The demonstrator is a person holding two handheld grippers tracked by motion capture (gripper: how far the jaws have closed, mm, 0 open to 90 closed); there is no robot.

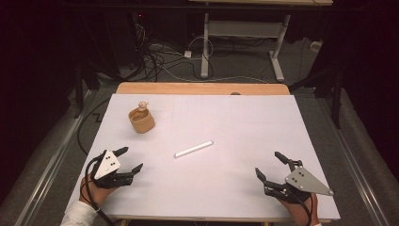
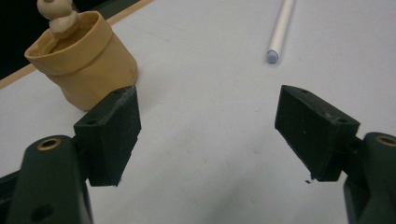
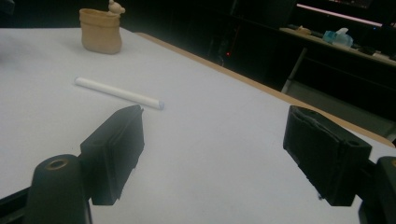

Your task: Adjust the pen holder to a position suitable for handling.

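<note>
Grippers sit low at the near edge, both wide open and holding nothing: left gripper [image 1: 128,161], right gripper [image 1: 269,166]. Between them, a bit farther in, lies the white stick [image 1: 193,149], long way slanting up to the right. Left looks a little nearer. Tan cup [image 1: 141,121] stands far left. Lots of bare table [image 1: 244,122] around.

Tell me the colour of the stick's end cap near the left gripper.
Pale blue-grey on the white stick; the left gripper view shows it best.
</note>
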